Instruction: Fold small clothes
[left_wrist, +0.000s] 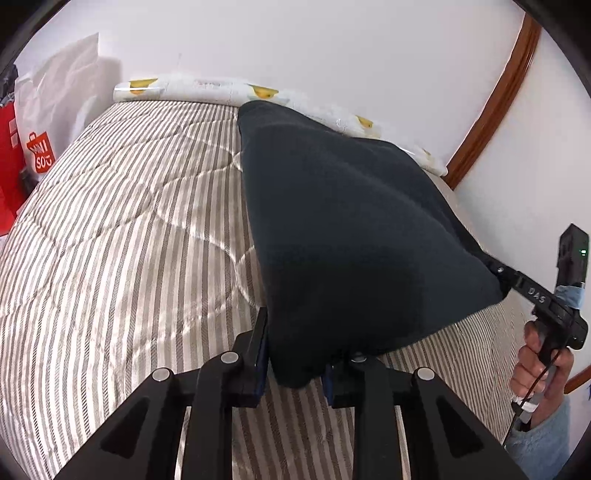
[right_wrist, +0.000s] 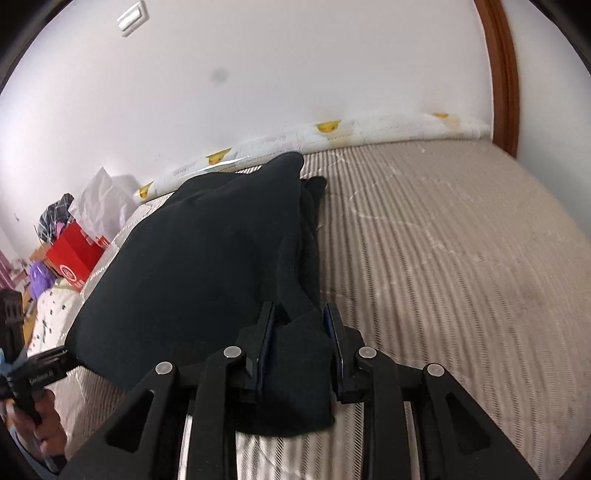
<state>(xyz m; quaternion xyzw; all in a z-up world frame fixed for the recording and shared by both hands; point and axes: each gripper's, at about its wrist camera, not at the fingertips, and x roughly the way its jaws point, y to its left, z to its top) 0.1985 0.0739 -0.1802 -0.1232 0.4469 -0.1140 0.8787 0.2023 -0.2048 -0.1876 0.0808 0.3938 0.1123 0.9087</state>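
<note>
You are holding the dark garment (left_wrist: 354, 221) raised over the striped bed (left_wrist: 129, 221), left gripper (left_wrist: 295, 354) and right gripper (right_wrist: 301, 347) each pinching a near corner.

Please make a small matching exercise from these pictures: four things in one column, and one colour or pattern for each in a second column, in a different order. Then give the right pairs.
Things:
1. garment held by the left gripper and the right gripper
2. bed cover
3. box
4. door frame

Colours:
A. red
B. brown wood
C. very dark, almost black
D. beige and white stripes

Pairs: 1-C, 2-D, 3-A, 4-B
</note>
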